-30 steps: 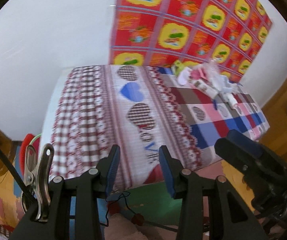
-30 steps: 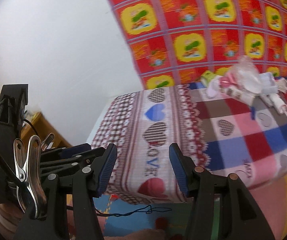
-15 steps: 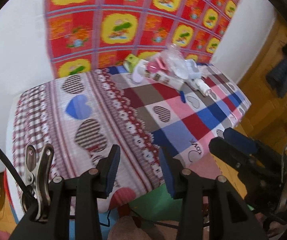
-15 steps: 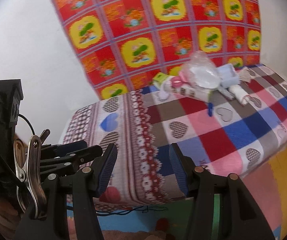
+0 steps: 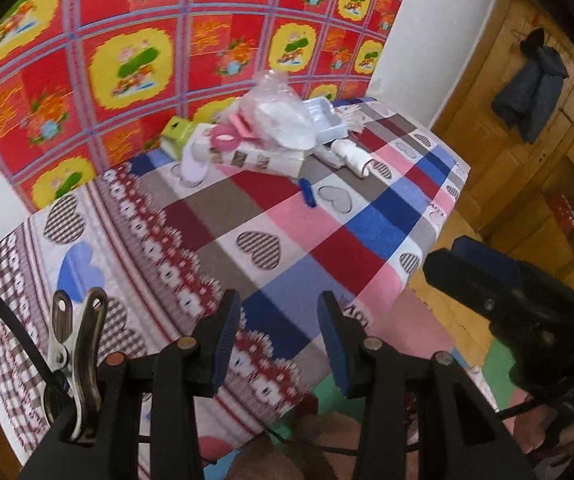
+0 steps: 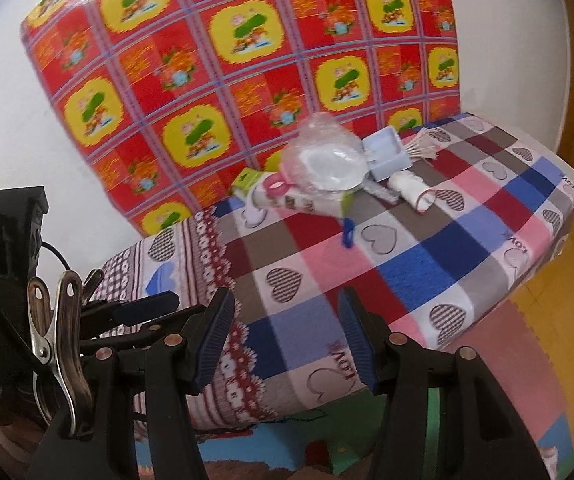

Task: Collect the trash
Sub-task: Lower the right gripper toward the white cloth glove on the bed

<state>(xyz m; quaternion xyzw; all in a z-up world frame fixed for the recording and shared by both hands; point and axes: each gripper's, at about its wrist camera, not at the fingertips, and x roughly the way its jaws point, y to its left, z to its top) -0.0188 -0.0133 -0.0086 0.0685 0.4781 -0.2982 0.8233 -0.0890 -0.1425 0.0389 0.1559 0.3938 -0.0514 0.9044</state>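
Both tongs hang over the near end of a counter covered w/ a heart-print checked cloth, neither touching anything. Left tongs stand apart, nothing between the blue pads; right tongs also apart & empty, gap a bit wider. In the left view the right tongs' tip shows at the right edge; in the right view the left tongs' tip shows at lower left.

Trash sits in a heap at the far end of the counter, up against a red & yellow patterned sheet on the wall, well apart from both tongs. In the heap: clear plastic bag w/ smth white inside, pale blue box just beside it, green & white carton, pink ring-shaped bit, long printed carton lying flat, white roll on the right side, bunch of thin sticks behind the box. A small blue piece lies on the cloth just in front of the heap.

Dark jacket hangs on wooden doors to the right; coloured floor mats below the counter edge
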